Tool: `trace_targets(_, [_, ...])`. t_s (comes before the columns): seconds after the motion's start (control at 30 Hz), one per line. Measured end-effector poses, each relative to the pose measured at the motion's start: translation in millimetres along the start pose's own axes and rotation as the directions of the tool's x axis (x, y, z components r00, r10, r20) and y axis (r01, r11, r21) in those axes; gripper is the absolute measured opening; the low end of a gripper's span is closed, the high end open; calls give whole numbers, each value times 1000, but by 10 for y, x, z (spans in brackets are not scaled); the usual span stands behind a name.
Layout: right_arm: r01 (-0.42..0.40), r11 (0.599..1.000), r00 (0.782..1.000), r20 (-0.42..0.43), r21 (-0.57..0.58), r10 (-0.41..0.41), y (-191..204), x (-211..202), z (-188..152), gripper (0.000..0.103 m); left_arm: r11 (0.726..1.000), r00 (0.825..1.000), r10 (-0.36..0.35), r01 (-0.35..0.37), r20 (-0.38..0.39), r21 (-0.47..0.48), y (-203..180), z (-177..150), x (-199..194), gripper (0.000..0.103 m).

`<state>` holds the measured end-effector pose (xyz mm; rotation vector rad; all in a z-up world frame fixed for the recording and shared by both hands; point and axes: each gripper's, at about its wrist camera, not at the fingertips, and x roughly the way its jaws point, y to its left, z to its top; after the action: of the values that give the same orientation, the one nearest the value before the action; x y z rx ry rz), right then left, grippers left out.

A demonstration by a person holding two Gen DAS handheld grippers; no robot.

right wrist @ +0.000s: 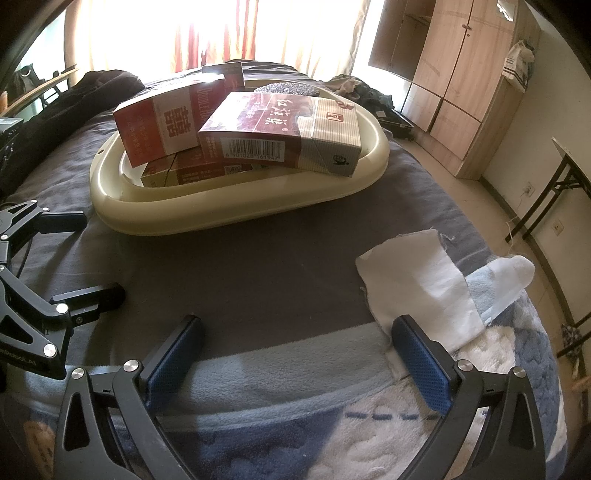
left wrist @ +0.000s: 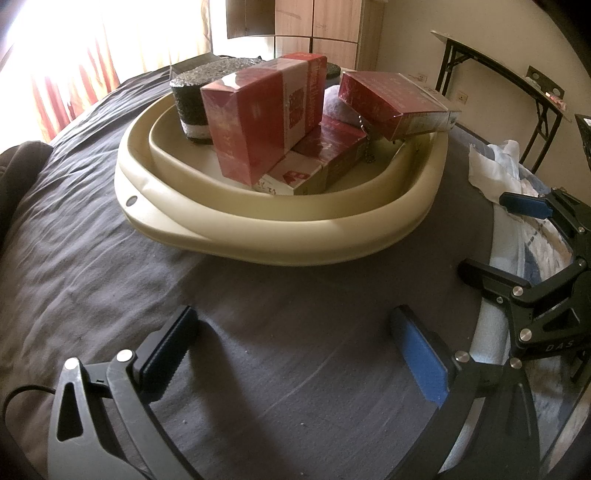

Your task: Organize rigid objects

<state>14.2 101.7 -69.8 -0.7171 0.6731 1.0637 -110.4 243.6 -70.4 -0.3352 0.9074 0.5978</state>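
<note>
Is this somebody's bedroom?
Most likely, yes. The basin of boxes sits on a bed covered by a dark sheet, with a fleece blanket at its near edge. A wooden wardrobe stands by the wall, and curtains hang over a bright window.

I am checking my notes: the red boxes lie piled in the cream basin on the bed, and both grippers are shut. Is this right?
Not quite. The red boxes do lie piled in the cream basin on the bed, but the left gripper and right gripper are open and empty, as each wrist view shows.
</note>
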Motion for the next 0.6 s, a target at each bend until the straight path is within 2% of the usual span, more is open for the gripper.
trace_targets(0.6, [0, 1000, 1000, 0, 0, 0, 0, 1, 2, 103, 1000, 1000, 0, 0, 0, 0, 3, -2, -3, 103])
